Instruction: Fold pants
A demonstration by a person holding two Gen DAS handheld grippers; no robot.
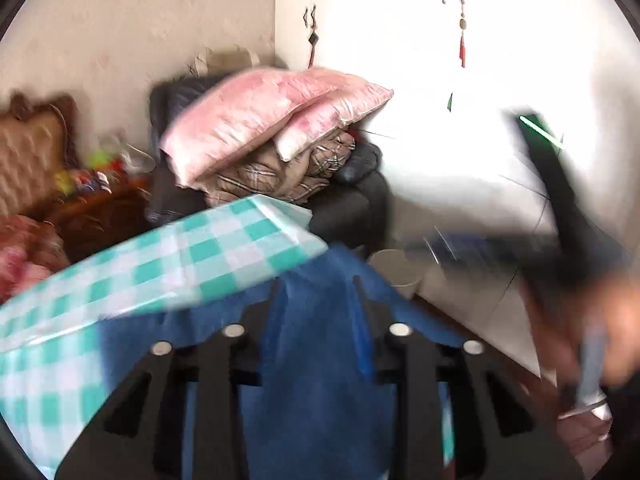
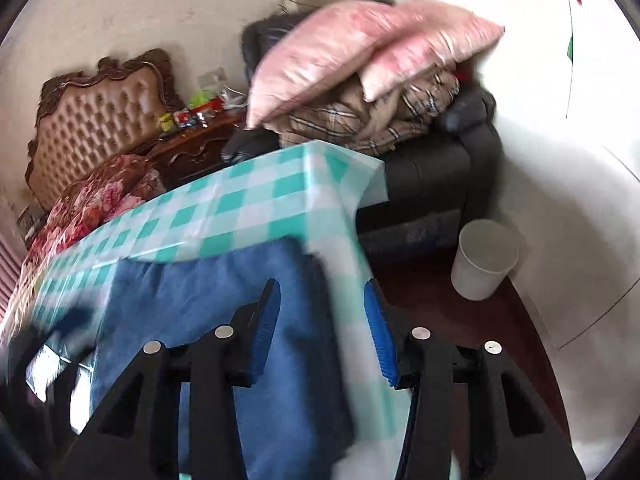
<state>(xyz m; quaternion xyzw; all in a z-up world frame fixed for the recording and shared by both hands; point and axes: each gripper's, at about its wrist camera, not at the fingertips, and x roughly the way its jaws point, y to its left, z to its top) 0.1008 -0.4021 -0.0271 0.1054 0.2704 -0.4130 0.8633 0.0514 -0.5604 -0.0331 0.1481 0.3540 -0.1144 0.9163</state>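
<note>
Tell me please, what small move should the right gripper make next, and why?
Probably lower the right gripper and close it on the blue pants. Its jaws stand open, the pants' right edge lies between them on the checked tablecloth, and nothing is gripped yet.

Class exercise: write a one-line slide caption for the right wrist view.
Open right gripper hovers over blue pants on the checked tablecloth, a white bin on the floor beyond.

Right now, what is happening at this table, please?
A person with a gripper in each hand is folding blue pants on a table with a green checked cloth. The pants lie near the table's corner. The right gripper is open above their edge. Blue cloth sits between the left gripper's fingers, but motion blur hides whether they grip it.
</note>
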